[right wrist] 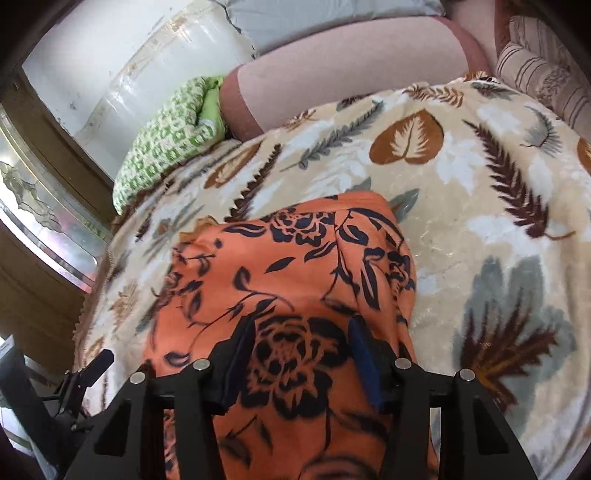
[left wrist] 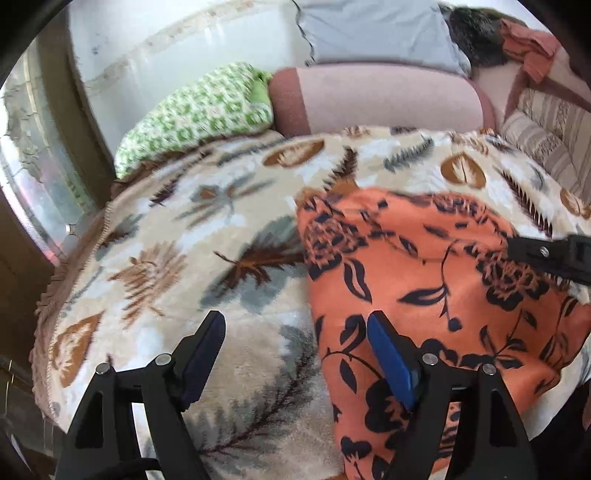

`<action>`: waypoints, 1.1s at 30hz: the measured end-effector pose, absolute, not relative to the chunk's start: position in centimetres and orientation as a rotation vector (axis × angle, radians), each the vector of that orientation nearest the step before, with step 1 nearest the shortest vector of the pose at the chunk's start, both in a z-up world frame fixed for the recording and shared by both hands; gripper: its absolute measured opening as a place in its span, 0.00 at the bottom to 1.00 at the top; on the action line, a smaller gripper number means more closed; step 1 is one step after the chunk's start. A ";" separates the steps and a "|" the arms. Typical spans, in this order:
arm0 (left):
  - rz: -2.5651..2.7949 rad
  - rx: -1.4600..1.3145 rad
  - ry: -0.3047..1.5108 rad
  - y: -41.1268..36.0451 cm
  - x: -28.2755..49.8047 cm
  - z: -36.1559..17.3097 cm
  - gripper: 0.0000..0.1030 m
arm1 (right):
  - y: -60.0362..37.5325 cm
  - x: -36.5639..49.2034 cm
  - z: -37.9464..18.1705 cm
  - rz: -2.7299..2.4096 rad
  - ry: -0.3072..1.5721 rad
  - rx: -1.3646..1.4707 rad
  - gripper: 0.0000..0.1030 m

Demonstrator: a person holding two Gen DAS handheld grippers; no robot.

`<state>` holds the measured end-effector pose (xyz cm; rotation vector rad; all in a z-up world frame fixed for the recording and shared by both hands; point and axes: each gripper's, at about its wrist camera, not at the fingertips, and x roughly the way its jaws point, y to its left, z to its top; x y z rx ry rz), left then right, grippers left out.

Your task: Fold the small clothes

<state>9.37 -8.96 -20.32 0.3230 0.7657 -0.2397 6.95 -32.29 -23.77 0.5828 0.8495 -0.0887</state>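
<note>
While both jaws stand apart, the orange floral garment (right wrist: 288, 280) lies flat on the leaf-print blanket (right wrist: 480, 206), held by neither.

Its long axis runs near to far under the right gripper (right wrist: 299, 354), whose jaws straddle its near end; the left gripper (left wrist: 295, 354) hangs over its left edge, one finger over cloth, one over blanket.

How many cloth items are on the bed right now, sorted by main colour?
Orange: 1, the floral garment
Beige: 1, the leaf-print blanket underneath it
Green: 1, the patterned pillow
Pink: 1, the bolster
Grey: 1, the pillow at the wall
Striped: 1, the cushion
Total: 6
</note>
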 end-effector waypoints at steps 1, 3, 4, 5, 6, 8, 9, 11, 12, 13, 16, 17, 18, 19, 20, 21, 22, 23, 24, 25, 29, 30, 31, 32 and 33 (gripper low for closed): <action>-0.236 0.318 0.746 -8.9 9.0 -19.8 0.78 | -32.3 6.2 -23.2 -0.086 0.831 0.591 0.55; -0.228 0.303 0.701 -8.6 8.0 -18.3 0.79 | -32.0 4.2 -22.2 -0.090 0.797 0.580 0.55; -0.226 0.297 0.688 -8.5 7.6 -17.8 0.82 | -31.7 3.2 -21.8 -0.091 0.777 0.567 0.55; -0.227 0.290 0.678 -8.3 7.2 -17.4 0.83 | -31.3 2.3 -21.5 -0.086 0.768 0.559 0.55; -0.229 0.288 0.675 -8.2 6.9 -17.1 0.83 | -30.9 1.6 -21.3 -0.074 0.770 0.552 0.55; -0.227 0.291 0.677 -8.1 6.5 -17.1 0.83 | -30.1 0.3 -21.4 -0.056 0.778 0.539 0.55; -0.226 0.293 0.685 -8.1 6.4 -17.4 0.83 | -29.8 -0.1 -21.6 -0.059 0.785 0.528 0.55; -0.223 0.302 0.722 -8.2 6.6 -18.4 0.83 | -29.5 -0.6 -22.6 -0.076 0.827 0.503 0.55; -0.222 0.304 0.748 -8.2 6.7 -19.1 0.83 | -29.7 -0.5 -23.2 -0.090 0.849 0.501 0.55; -0.220 0.308 0.770 -8.2 6.8 -19.9 0.83 | -29.9 -0.4 -23.8 -0.106 0.875 0.508 0.55; -0.212 0.323 0.822 -8.0 7.2 -22.1 0.83 | -30.8 -0.3 -25.3 -0.136 0.920 0.531 0.55; -0.215 0.310 0.828 -7.7 7.2 -22.6 0.84 | -31.0 -0.4 -25.5 -0.135 0.921 0.539 0.55; -0.218 0.296 0.829 -7.5 7.2 -22.8 0.84 | -31.2 -0.6 -25.5 -0.132 0.922 0.557 0.55; -0.219 0.284 0.831 -7.3 7.3 -22.8 0.84 | -31.3 -0.7 -25.4 -0.133 0.922 0.568 0.55; -0.217 0.286 0.832 -7.3 7.3 -22.7 0.84 | -31.3 -0.8 -25.2 -0.134 0.922 0.575 0.55; -0.213 0.294 0.829 -7.4 7.3 -22.6 0.84 | -31.3 -1.1 -24.8 -0.132 0.914 0.582 0.55; -0.209 0.303 0.822 -7.4 7.2 -22.5 0.84 | -31.4 -1.3 -24.4 -0.128 0.902 0.590 0.55; -0.207 0.311 0.818 -7.5 7.1 -22.5 0.84 | -31.3 -1.5 -23.9 -0.122 0.883 0.598 0.55; -0.206 0.314 0.818 -7.6 7.1 -22.5 0.84 | -31.3 -1.6 -23.3 -0.113 0.863 0.603 0.55; -0.205 0.314 0.819 -7.6 7.1 -22.5 0.84 | -31.3 -1.7 -22.9 -0.101 0.847 0.604 0.55; -0.205 0.315 0.823 -7.7 7.2 -22.5 0.84 | -30.1 -1.4 -22.6 -0.060 0.842 0.573 0.55; -0.209 0.311 0.827 -7.7 7.2 -22.5 0.84 | -30.0 -1.0 -23.2 -0.062 0.866 0.571 0.55; -0.212 0.306 0.832 -7.6 7.3 -22.4 0.84 | -30.0 -0.6 -24.1 -0.070 0.901 0.570 0.56; -0.207 0.306 0.833 -7.6 7.4 -22.3 0.84 | -30.1 -0.2 -25.0 -0.085 0.940 0.564 0.56; -0.200 0.311 0.832 -7.6 7.4 -22.1 0.84 | -30.1 -0.1 -25.2 -0.092 0.949 0.557 0.56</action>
